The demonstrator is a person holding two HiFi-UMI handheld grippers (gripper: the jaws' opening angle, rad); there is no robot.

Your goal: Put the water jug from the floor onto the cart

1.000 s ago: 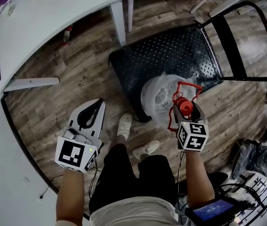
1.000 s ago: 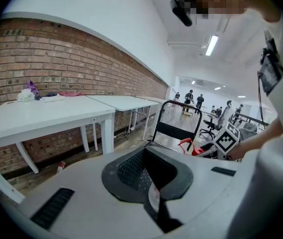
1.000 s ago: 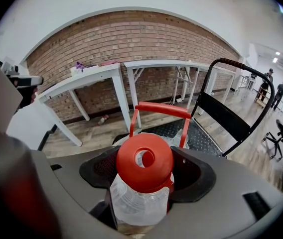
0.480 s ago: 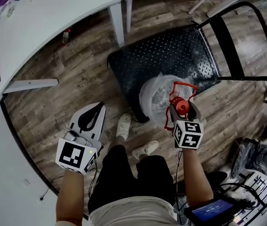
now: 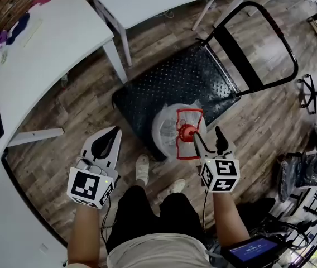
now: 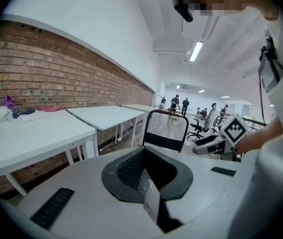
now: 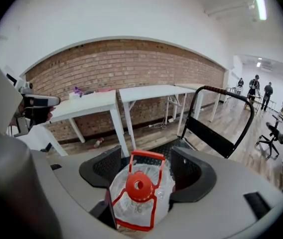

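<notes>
L gripper (image 5: 114, 133) hangs beside the person's leg, jaws pressed together, nothing in them. R gripper (image 5: 207, 136) has its jaws spread wide just over the water jug (image 5: 167, 124). The red handle (image 5: 190, 111) shows between them, but they don't seem to pinch it. The jug stands at the near edge of the black cart (image 5: 175, 77), prob. on the deck, not the floor. Task looks nearly done. Left to do: check the jug sits fully on. Beyond are white tables (image 5: 41, 43).
</notes>
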